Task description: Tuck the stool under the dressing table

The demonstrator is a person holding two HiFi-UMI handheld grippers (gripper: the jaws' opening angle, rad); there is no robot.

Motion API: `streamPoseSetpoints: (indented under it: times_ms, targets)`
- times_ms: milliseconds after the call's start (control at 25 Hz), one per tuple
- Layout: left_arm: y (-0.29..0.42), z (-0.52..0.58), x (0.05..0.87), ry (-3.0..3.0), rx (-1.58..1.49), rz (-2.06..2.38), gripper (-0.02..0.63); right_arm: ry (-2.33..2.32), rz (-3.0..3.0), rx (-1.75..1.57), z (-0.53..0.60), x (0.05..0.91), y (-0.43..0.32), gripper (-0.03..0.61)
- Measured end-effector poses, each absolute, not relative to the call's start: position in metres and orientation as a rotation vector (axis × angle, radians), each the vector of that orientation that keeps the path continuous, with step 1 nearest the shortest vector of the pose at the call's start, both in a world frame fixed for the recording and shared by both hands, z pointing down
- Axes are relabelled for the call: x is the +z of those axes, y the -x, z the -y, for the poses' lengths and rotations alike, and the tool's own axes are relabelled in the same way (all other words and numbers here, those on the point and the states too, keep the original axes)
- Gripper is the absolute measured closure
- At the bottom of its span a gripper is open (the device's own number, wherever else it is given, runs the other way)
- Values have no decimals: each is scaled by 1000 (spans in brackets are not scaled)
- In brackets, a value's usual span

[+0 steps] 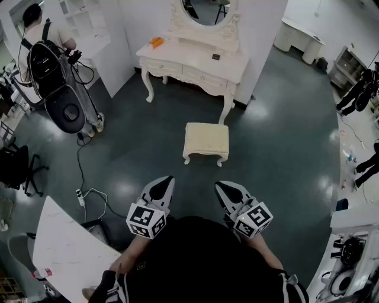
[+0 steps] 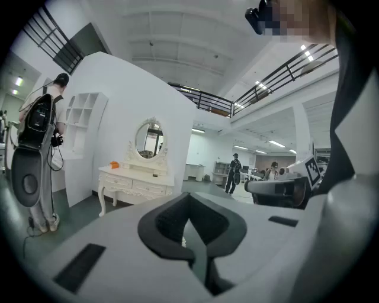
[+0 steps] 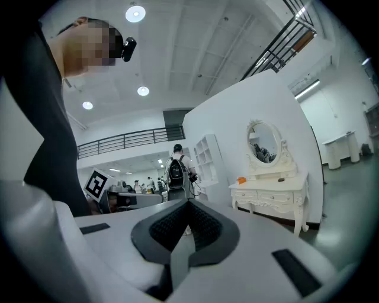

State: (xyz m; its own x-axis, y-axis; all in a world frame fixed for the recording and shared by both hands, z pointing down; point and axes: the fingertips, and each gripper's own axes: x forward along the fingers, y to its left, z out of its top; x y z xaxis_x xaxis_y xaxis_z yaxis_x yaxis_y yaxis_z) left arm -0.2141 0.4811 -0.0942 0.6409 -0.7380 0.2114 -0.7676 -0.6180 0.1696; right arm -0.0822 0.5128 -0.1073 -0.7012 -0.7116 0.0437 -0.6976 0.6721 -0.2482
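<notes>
Cream cushioned stool with carved legs (image 1: 206, 142) stands on dark floor, just short of white carved dressing table (image 1: 195, 62), not tucked. Left gripper (image 1: 161, 190) and right gripper (image 1: 228, 194): jaws pressed together, empty, well short of stool. Advice: approach both sides evenly, push straight between table legs.

The top edge crops the mirror (image 1: 205, 10) of the dressing table (image 1: 183, 57), whose dark item (image 1: 215, 57) is unidentifiably small.

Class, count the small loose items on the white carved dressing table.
2. A small orange object lies near the white dressing table's left end in the head view; a small dark flat object lies right of centre. The oval mirror's frame might hide others.
</notes>
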Motion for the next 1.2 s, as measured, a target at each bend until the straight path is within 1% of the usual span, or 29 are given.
streamPoseSetpoints:
  times_ms: [400, 680, 1000, 1200]
  targets:
    - [205, -477, -89, -2628, 207, 1184, 607, 1239, -2791, -387, -511, -107, 73, 560]
    - [174, -484, -94, -2650, 212, 1169, 607, 1189, -2784, -389, -535, -108, 47, 560]
    - [125, -492, -95, -2652, 181, 1174, 607, 1179, -2764, -448, -558, -95, -7, 558]
    - [105, -497, -95, -2652, 188, 1179, 607, 1166, -2754, -462, -561, -99, -21, 558]
